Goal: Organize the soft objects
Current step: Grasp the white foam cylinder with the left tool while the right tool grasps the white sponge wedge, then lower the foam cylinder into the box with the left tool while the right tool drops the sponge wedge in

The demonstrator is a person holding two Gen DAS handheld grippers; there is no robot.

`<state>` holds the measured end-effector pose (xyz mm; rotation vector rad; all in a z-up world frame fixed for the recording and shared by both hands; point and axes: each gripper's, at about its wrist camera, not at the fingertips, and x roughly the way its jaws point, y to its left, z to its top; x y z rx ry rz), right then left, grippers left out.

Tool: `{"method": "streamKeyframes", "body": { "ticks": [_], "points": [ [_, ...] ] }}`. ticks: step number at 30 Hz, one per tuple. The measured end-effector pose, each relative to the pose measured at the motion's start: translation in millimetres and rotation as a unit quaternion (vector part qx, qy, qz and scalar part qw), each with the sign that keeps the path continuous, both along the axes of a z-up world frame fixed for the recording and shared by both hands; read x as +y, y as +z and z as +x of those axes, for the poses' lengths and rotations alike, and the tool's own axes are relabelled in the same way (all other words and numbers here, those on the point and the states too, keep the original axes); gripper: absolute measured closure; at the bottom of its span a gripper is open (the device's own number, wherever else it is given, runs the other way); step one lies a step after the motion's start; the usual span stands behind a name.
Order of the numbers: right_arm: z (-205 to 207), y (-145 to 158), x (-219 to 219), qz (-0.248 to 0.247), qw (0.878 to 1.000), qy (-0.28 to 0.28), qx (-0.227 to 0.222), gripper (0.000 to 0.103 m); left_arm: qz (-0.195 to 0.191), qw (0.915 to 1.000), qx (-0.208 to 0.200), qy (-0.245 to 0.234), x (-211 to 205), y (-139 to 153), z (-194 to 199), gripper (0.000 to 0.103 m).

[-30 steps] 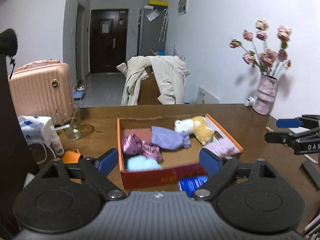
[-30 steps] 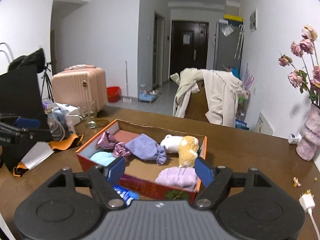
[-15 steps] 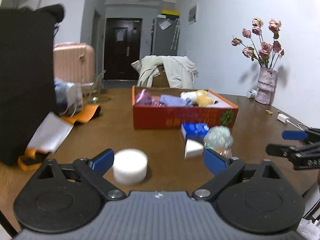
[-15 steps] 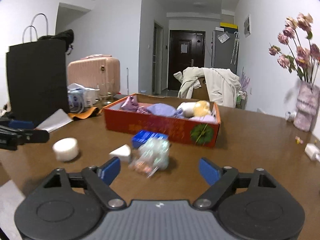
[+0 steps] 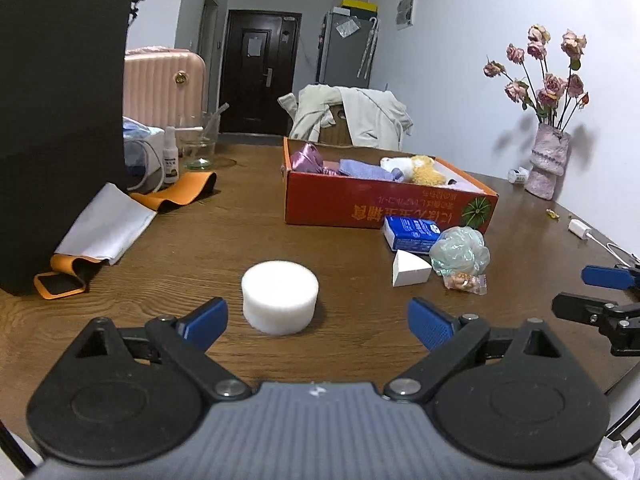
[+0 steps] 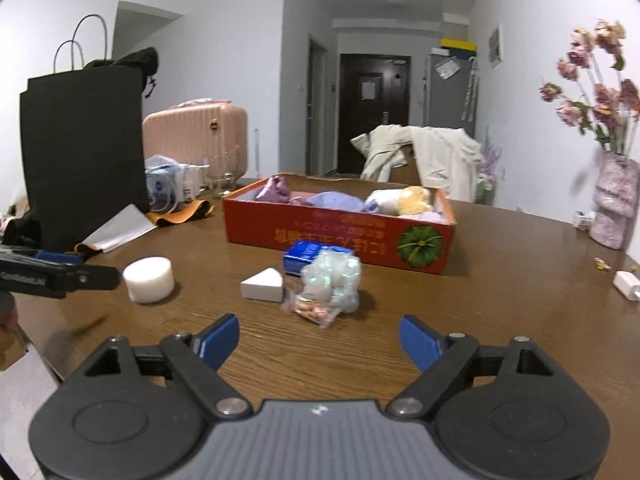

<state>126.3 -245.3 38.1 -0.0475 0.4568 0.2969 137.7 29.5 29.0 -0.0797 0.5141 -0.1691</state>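
I have the left claw (image 5: 318, 322) low over the brown table (image 5: 200, 248) with its blue pads spread wide and nothing between them; the white foam cylinder (image 5: 280, 297) stands on the wood just ahead of it, nearer the left pad and not touched. The right claw (image 6: 319, 342) is likewise wide open and empty, and just beyond it I see the pale green mesh puff (image 6: 332, 280) resting against a small clear snack packet (image 6: 310, 310). A white wedge sponge (image 6: 263, 285) lies just left of the puff, and a blue tissue pack (image 6: 306, 256) sits behind them, close against the front wall of the red box (image 6: 340, 240). Inside the box I can make out a purple satin piece (image 6: 276, 190), a lavender cloth (image 6: 336, 201) and a white-and-yellow plush toy (image 6: 404, 200) lying together. A black paper bag (image 6: 84, 152) stands at the table's left side, and a vase of dried roses (image 6: 612, 204) stands at the far right by the wall.
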Motion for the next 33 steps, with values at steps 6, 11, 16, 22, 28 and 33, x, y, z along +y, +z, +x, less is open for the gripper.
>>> {"method": "streamKeyframes", "body": {
  "ticks": [6, 11, 16, 22, 28, 33],
  "points": [
    [31, -6, 21, 0.000, 0.999, 0.025, 0.025, 0.025, 0.013, 0.9996, 0.020, 0.013, 2, -10, 22, 0.005],
    [65, -13, 49, -0.013, 0.998, 0.052, 0.040, 0.031, 0.011, 0.9989, 0.041, 0.017, 8, -19, 46, 0.006],
    [104, -20, 73, -0.031, 0.996, 0.064, 0.057, 0.035, 0.012, 0.9978, 0.063, 0.016, 12, -28, 67, 0.023],
    [140, -33, 86, -0.042, 0.994, 0.052, 0.086, 0.042, 0.007, 0.9969, 0.075, 0.021, 20, -33, 83, 0.039],
    [145, -38, 88, -0.031, 0.993, 0.057, 0.094, 0.064, 0.001, 0.9971, 0.074, 0.015, 22, -32, 88, 0.044],
    [137, -31, 85, -0.022, 0.995, 0.057, 0.082, 0.065, 0.000, 0.9978, 0.066, 0.009, 17, -26, 84, 0.045]
  ]
}}
